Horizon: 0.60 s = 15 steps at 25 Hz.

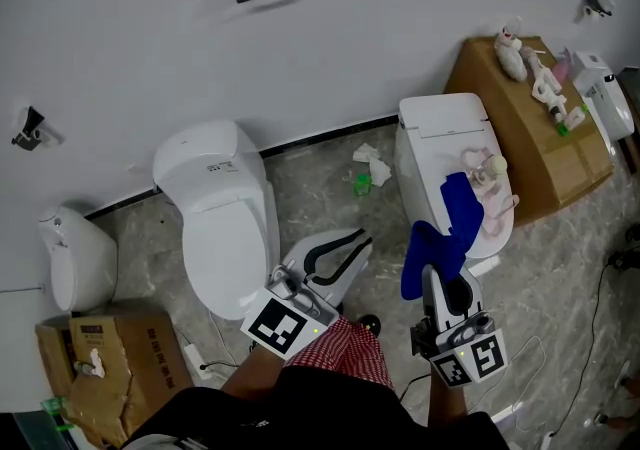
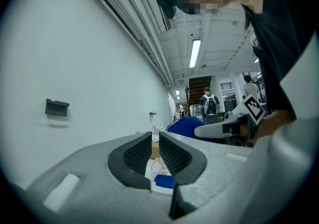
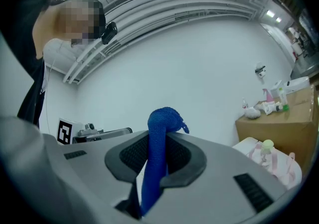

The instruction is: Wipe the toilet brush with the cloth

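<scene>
The right gripper (image 3: 156, 143) is clamped on a blue knitted cloth (image 3: 161, 118). The left gripper (image 2: 155, 144) is all but closed, with nothing held. What appears to be the pink toilet brush (image 1: 486, 176) lies on the white toilet lid (image 1: 432, 133), just beyond the cloth. The brush is best steadied by the left gripper while the hanging cloth is drawn along it.

A left toilet (image 1: 215, 228) and a right toilet (image 1: 440, 138) are set against the far wall, and the toilet brush (image 1: 490, 183) is laid on the right one's lid. A cardboard box (image 1: 525, 128) carrying small items is placed right of that toilet, and a second box (image 1: 110, 358) is found at the near left. The left tool (image 1: 345, 248) is held between the toilets, and the cloth (image 1: 445, 228) is caught in the right tool (image 1: 447, 283), at the right toilet's near edge.
</scene>
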Available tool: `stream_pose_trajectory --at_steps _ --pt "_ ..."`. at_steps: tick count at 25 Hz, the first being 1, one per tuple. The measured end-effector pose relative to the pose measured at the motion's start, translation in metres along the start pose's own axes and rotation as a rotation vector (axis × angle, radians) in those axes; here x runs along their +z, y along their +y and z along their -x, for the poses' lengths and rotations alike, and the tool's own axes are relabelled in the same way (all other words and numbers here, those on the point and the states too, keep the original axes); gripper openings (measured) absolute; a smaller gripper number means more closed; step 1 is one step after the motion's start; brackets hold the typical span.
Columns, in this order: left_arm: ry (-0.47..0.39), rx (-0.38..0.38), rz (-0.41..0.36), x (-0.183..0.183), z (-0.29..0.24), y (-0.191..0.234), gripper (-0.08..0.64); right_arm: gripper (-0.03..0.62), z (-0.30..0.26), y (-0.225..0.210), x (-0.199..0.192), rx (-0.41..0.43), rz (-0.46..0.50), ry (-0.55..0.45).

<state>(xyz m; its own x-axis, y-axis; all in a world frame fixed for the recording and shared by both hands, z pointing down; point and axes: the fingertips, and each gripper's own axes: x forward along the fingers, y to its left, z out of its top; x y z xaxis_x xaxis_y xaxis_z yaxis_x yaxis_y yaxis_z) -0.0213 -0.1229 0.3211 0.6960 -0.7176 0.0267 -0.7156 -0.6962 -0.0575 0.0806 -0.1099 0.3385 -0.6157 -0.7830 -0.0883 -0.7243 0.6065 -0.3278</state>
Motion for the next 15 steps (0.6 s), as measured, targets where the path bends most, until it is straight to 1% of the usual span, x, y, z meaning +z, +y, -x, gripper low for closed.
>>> stream_pose_trajectory --at_steps 3,10,15 --pt "0.008 -0.002 0.024 -0.007 -0.003 0.001 0.029 0.069 -0.002 -0.001 -0.004 -0.004 -0.001 0.003" --pt "0.028 -0.026 0.019 -0.018 -0.007 -0.004 0.029 0.069 0.002 -0.007 -0.018 -0.02 -0.013 0.03" --pt "0.045 -0.003 0.025 -0.027 -0.006 -0.001 0.029 0.069 0.001 -0.007 -0.027 -0.016 -0.022 0.044"
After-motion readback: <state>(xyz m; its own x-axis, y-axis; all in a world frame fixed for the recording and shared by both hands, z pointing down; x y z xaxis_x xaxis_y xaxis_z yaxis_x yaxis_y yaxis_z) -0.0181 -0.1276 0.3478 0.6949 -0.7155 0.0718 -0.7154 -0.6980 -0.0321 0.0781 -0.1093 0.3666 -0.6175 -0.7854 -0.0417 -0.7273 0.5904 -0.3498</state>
